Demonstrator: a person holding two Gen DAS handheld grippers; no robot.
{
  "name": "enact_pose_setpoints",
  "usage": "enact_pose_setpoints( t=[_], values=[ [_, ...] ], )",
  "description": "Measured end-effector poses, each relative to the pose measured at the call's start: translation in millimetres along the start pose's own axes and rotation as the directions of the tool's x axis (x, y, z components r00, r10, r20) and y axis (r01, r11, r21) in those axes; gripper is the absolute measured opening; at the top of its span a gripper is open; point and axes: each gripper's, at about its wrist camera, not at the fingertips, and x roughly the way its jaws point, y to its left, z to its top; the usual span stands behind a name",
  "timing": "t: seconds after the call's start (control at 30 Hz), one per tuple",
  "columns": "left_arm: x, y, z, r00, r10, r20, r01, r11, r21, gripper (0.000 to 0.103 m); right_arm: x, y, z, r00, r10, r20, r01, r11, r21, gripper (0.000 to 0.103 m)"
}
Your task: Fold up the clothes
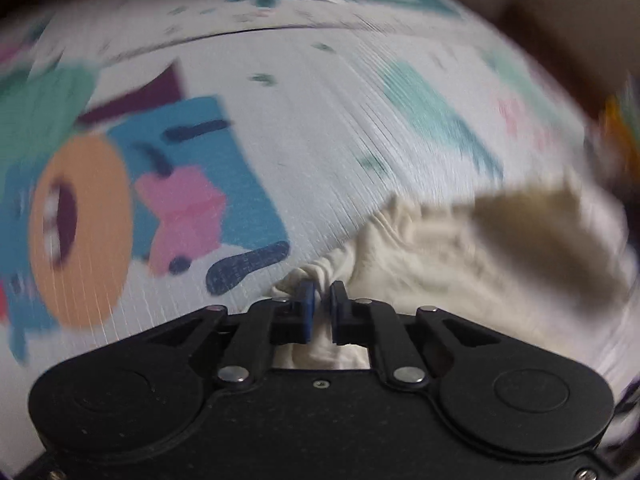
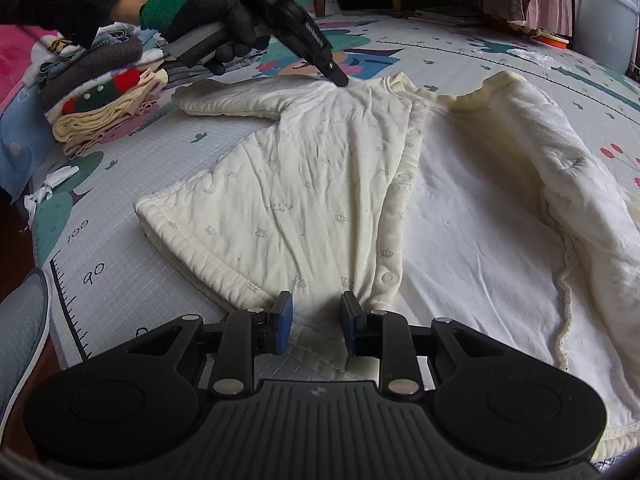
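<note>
A cream baby jacket (image 2: 320, 176) with small crown prints lies spread on a patterned play mat (image 2: 168, 148), its left front panel folded over toward the snap placket. My right gripper (image 2: 316, 312) is open, its blue pads astride the jacket's bottom hem. My left gripper (image 2: 340, 78), held in a black-gloved hand, pinches the jacket at the shoulder near the collar. In the blurred left wrist view the left gripper (image 1: 322, 300) is shut on a bunch of cream fabric (image 1: 440, 264).
A stack of folded clothes (image 2: 100, 100) sits at the mat's far left. Scraps of white paper (image 2: 48, 188) lie near the left edge. A white tub (image 2: 604, 20) and furniture stand beyond the mat at the back right.
</note>
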Motion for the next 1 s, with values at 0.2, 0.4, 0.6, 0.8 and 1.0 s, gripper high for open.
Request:
enact_pose_setpoints(
  t=[0.2, 0.4, 0.6, 0.8, 1.0],
  values=[
    [4.7, 6.8, -0.2, 1.000, 0.002, 0.020, 0.000, 0.993, -0.119, 0.017, 0.2, 0.1, -0.4, 1.000, -0.004, 0.000, 0.004, 1.000, -0.001, 0.028],
    [-8.0, -10.1, 18.8, 0.998, 0.016, 0.062, -0.020, 0.998, 0.066, 0.020, 0.2, -0.2, -0.3, 1.000, -0.006, 0.001, 0.006, 1.000, 0.001, 0.028],
    [29.0, -40.1, 20.7, 0.993, 0.116, 0.006, -0.115, 0.973, 0.200, 0.006, 0.1, -1.0, 0.5, 1.000, -0.004, -0.003, 0.004, 1.000, 0.001, 0.028],
    [6.1, -33.7, 19.7, 0.992, 0.100, 0.070, -0.105, 0.993, 0.062, 0.029, 0.0, -1.7, 0.0, 1.000, 0.001, -0.001, -0.001, 1.000, 0.004, 0.028],
    [-36.2, -40.1, -5.7, 0.997, 0.063, 0.048, -0.070, 0.980, 0.187, 0.032, -0.1, -3.4, -0.2, 1.000, 0.007, 0.000, -0.007, 1.000, 0.012, 0.028]
  ],
)
